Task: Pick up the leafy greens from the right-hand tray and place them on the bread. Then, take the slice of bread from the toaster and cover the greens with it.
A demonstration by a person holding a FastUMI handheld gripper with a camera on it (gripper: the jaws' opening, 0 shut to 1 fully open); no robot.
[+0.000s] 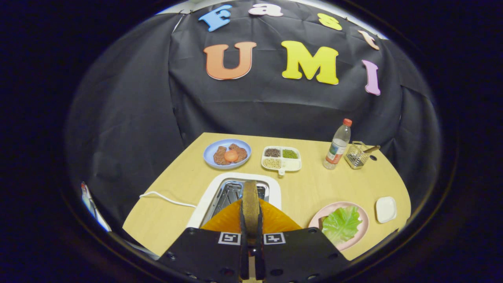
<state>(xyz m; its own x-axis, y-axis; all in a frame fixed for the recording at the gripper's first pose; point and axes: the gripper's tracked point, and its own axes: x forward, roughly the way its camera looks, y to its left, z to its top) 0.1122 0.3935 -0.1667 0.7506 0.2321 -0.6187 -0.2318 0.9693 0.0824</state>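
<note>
The slice of bread (250, 204) is standing on edge between the fingers of the gripper (250, 220), which are pressing on its two faces, so the claw is pinching the slice. It is sitting just above the open slot of the white toaster (239, 192), whether it is fully clear of the slot I cannot tell. The leafy greens (341, 224) are lying on the pink plate (359, 208) to the right of the fingers, with a corner of the bottom bread (321, 225) peeking out beneath them. Judgement: greens step is looking done; the covering step is under way, with carrying across and laying flat still left. Beyond the toaster are lying a blue plate of meat and tomato (227, 153), a divided dish of grains (281, 158), a water bottle (337, 146) and a wire basket (357, 155); a small white dish (386, 209) is sitting just right of the pink plate, all on the wooden table (306, 188).
</note>
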